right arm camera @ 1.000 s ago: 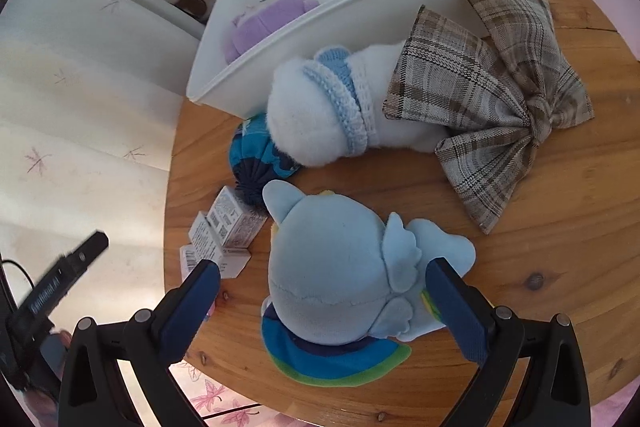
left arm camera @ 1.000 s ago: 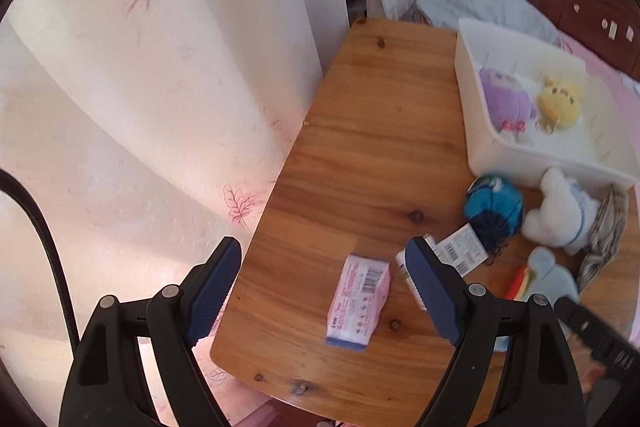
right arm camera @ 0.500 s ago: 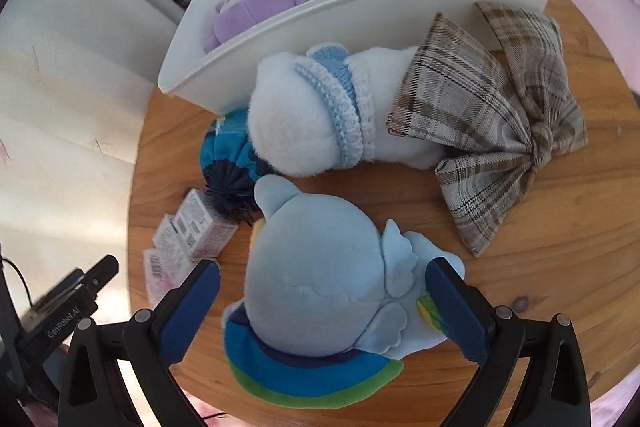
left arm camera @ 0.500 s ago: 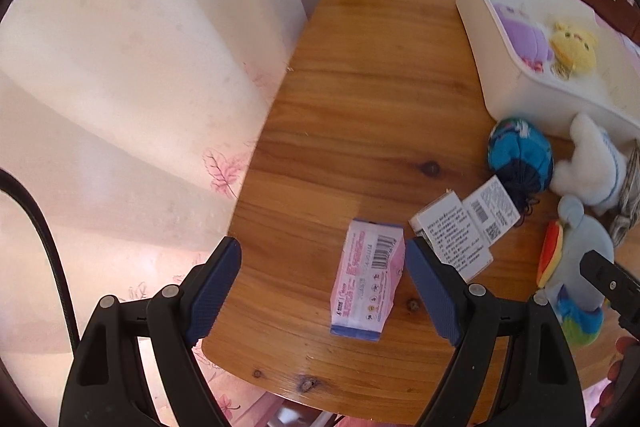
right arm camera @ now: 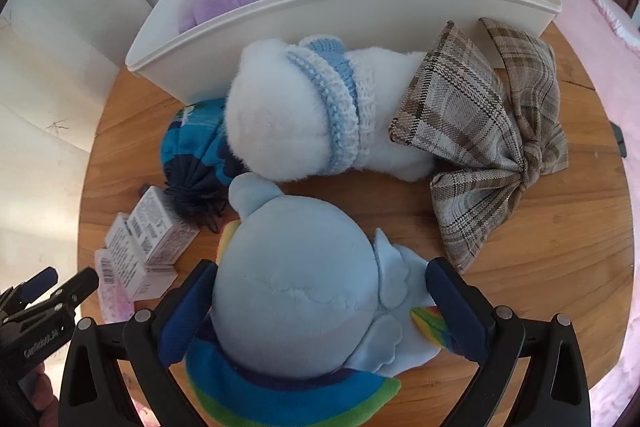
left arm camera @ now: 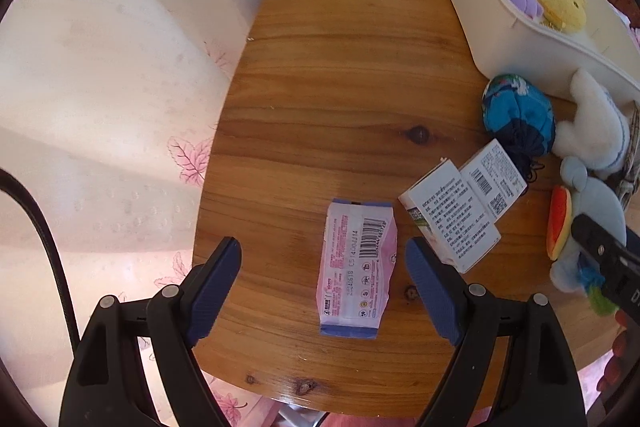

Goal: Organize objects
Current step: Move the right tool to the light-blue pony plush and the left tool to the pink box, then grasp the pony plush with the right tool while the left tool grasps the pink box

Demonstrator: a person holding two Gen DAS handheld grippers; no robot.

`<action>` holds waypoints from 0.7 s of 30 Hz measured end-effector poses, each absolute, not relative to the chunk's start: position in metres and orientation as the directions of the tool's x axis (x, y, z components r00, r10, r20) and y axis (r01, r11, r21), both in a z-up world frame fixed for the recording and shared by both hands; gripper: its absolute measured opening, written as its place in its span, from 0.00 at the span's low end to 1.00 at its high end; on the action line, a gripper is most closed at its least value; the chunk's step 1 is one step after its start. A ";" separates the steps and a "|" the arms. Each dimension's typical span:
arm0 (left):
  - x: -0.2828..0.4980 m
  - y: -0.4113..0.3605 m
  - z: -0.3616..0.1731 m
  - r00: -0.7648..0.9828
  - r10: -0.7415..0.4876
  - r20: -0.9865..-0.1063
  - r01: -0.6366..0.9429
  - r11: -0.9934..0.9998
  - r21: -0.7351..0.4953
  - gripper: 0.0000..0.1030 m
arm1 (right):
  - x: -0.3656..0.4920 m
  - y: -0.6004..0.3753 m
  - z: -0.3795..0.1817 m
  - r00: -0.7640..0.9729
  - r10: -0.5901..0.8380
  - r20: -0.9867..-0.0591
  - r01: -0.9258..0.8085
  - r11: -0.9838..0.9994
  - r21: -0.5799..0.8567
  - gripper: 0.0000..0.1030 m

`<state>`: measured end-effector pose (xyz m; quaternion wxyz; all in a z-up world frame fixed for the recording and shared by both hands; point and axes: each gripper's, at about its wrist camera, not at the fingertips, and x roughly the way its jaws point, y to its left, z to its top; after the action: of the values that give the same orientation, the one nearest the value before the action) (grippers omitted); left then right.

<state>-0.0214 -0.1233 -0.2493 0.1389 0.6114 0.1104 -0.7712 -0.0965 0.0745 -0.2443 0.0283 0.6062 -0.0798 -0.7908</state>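
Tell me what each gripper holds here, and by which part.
Nothing is held. The left gripper hangs open over the pink packet; the right gripper is open around the light-blue plush.

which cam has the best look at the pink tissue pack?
Left wrist. The pink tissue pack lies flat on the wooden table between the open left tool's fingers, its barcode and print showing. The right wrist view catches only a pale pink sliver at its left edge, partly hidden behind the white boxes.
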 end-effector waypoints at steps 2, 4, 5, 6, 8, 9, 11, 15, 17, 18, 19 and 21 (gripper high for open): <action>-0.023 -0.124 -0.253 -0.208 -0.072 -0.976 0.340 -0.941 -0.003 0.84 | -0.099 0.072 -0.246 -0.269 -0.129 -0.954 -0.066 -0.986 0.152 1.00; -0.023 -0.125 -0.258 -0.200 -0.065 -0.978 0.317 -0.949 -0.002 0.84 | -0.101 0.070 -0.247 -0.272 -0.115 -0.955 -0.072 -0.988 0.140 1.00; -0.023 -0.126 -0.260 -0.198 -0.063 -0.978 0.319 -0.948 -0.003 0.84 | -0.102 0.070 -0.248 -0.274 -0.111 -0.955 -0.075 -0.988 0.136 1.00; -0.022 -0.127 -0.262 -0.197 -0.057 -0.979 0.320 -0.947 -0.009 0.84 | -0.102 0.070 -0.249 -0.274 -0.107 -0.956 -0.078 -0.988 0.133 1.00; -0.023 -0.129 -0.266 -0.192 -0.036 -0.981 0.319 -0.947 -0.028 0.84 | -0.104 0.069 -0.249 -0.275 -0.102 -0.956 -0.080 -0.988 0.129 1.00; -0.023 -0.129 -0.268 -0.190 -0.031 -0.981 0.320 -0.947 -0.032 0.84 | -0.104 0.069 -0.250 -0.275 -0.099 -0.956 -0.080 -0.989 0.126 1.00; -0.023 -0.131 -0.271 -0.185 -0.023 -0.982 0.322 -0.946 -0.039 0.84 | -0.105 0.068 -0.250 -0.276 -0.094 -0.956 -0.082 -0.989 0.121 1.00; -0.025 -0.134 -0.275 -0.181 0.002 -0.984 0.321 -0.945 -0.061 0.84 | -0.107 0.068 -0.252 -0.275 -0.093 -0.957 -0.089 -0.989 0.121 1.00; -0.028 -0.135 -0.278 -0.178 0.014 -0.984 0.316 -0.946 -0.071 0.84 | -0.110 0.065 -0.255 -0.274 -0.094 -0.957 -0.106 -0.986 0.127 0.99; -0.028 -0.136 -0.280 -0.173 0.020 -0.985 0.314 -0.947 -0.074 0.84 | -0.114 0.055 -0.260 -0.270 -0.100 -0.957 -0.111 -0.985 0.134 0.99; -0.029 -0.136 -0.282 -0.167 0.030 -0.985 0.310 -0.947 -0.082 0.83 | -0.116 0.054 -0.261 -0.265 -0.105 -0.958 -0.115 -0.983 0.140 0.98; -0.028 -0.140 -0.287 -0.160 0.058 -0.985 0.299 -0.949 -0.104 0.80 | -0.117 0.052 -0.261 -0.260 -0.101 -0.960 -0.114 -0.984 0.135 0.97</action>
<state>-0.0276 -0.1398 -0.2873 0.0803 0.6429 0.1387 -0.7490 -0.1173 0.0521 -0.2610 -0.0042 0.6082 -0.0886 -0.7888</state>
